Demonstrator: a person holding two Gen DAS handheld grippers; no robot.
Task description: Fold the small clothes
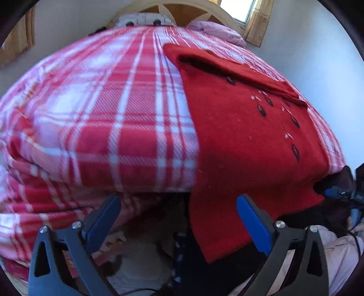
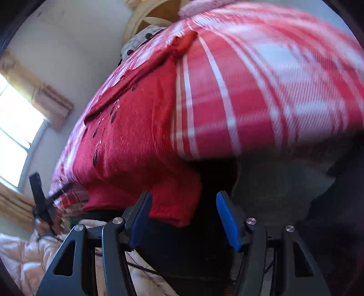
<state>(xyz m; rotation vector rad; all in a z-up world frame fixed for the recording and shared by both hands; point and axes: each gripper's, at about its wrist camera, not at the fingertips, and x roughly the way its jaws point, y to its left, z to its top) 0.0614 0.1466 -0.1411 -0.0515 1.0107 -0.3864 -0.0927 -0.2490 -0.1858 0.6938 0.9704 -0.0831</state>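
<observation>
A red knitted garment (image 1: 238,141) lies spread on a bed covered with a red-and-white plaid blanket (image 1: 109,118). In the left wrist view it takes up the right part of the bed, running from far to near. Its near edge hangs over the bed's near side. A row of dark buttons (image 1: 261,111) runs along its front, with small white marks beside them. One flap or sleeve of the garment is folded across its far end. In the right wrist view the same garment (image 2: 136,141) sits left of centre, its near end drooping off the edge of the bed, and the plaid blanket (image 2: 261,91) fills the right, blurred.

The left gripper (image 1: 178,218) is at the near edge of the bed. Its blue-padded fingers (image 1: 252,220) stand wide apart and hold nothing; the right finger lies in front of the hanging red cloth, but whether it touches the cloth cannot be told. The right gripper (image 2: 184,216) is also below the near edge, its fingers (image 2: 227,218) parted about halfway, with nothing between them. Its left finger is just beside the drooping corner of the garment.

At the far end of the bed are a pale wooden headboard (image 1: 182,9) and a pink bundle of bedding (image 1: 218,31). A window with yellowish curtains (image 1: 259,20) is in the far right corner of the left wrist view. Pale pink quilted fabric (image 2: 27,255) lies low on the left of the right wrist view.
</observation>
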